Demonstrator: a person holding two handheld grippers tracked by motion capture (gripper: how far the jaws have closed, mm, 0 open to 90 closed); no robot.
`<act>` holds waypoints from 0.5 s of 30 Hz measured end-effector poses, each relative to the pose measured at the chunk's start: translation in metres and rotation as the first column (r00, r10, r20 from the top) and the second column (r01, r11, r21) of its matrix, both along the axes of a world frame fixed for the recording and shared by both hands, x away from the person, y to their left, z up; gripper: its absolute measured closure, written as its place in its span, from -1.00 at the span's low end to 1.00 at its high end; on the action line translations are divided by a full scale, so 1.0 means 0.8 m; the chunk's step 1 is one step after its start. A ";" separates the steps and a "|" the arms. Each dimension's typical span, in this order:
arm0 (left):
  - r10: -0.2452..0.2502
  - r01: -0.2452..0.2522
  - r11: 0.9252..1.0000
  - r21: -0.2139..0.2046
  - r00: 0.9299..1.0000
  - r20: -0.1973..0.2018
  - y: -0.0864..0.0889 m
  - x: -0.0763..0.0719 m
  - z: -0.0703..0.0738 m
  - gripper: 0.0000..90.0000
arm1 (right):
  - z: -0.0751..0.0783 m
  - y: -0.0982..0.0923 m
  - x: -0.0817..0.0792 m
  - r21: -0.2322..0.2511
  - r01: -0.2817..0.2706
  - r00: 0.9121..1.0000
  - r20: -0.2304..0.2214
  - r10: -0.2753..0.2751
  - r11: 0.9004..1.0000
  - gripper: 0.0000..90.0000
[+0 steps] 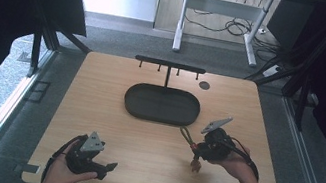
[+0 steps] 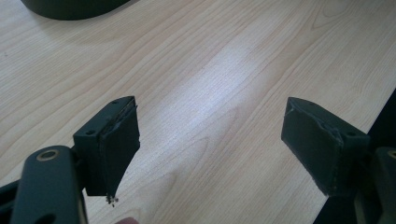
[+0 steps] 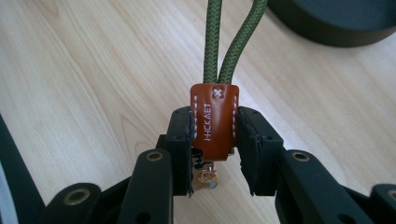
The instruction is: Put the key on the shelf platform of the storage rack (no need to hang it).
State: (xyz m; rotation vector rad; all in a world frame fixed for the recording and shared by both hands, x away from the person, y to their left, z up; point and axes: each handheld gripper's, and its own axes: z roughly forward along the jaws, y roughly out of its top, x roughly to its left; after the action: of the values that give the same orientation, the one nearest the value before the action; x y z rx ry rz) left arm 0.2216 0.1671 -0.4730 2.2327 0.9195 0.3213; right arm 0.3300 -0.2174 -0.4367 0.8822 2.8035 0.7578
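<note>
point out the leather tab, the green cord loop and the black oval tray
leather tab (image 3: pixel 214 122), right gripper view, middle of its brown face
green cord loop (image 3: pixel 213 42), right gripper view, left strand above the tab
black oval tray (image 1: pixel 134 103), high view, left rim

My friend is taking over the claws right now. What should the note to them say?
Right claw: shut on the keychain's brown leather tab, green cord loop pointing toward the tray.
Left claw: open, holding nothing, low over the table's near left part.
The hook rack stands behind the tray, nothing hanging on it.
Done: keychain picked up.
Left: probably hang the loop on a hook, or set it in the tray.
</note>
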 end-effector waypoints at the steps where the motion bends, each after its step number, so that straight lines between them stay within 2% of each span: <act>1: 0.000 0.000 1.000 0.000 1.000 0.000 0.000 0.000 0.000 -0.56 | 0.000 0.000 0.000 0.000 0.000 1.000 0.000 0.000 1.000 0.50; 15: -0.005 0.005 1.000 0.000 1.000 0.003 -0.001 0.000 0.001 -0.56 | 0.014 0.009 0.008 0.007 -0.003 1.000 0.024 0.003 1.000 0.50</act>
State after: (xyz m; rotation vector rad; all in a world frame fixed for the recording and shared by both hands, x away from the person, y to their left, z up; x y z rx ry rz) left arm 0.2213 0.1667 -0.4724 2.2339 0.9124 0.3224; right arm 0.3361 -0.2101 -0.4257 0.8644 2.7836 0.7741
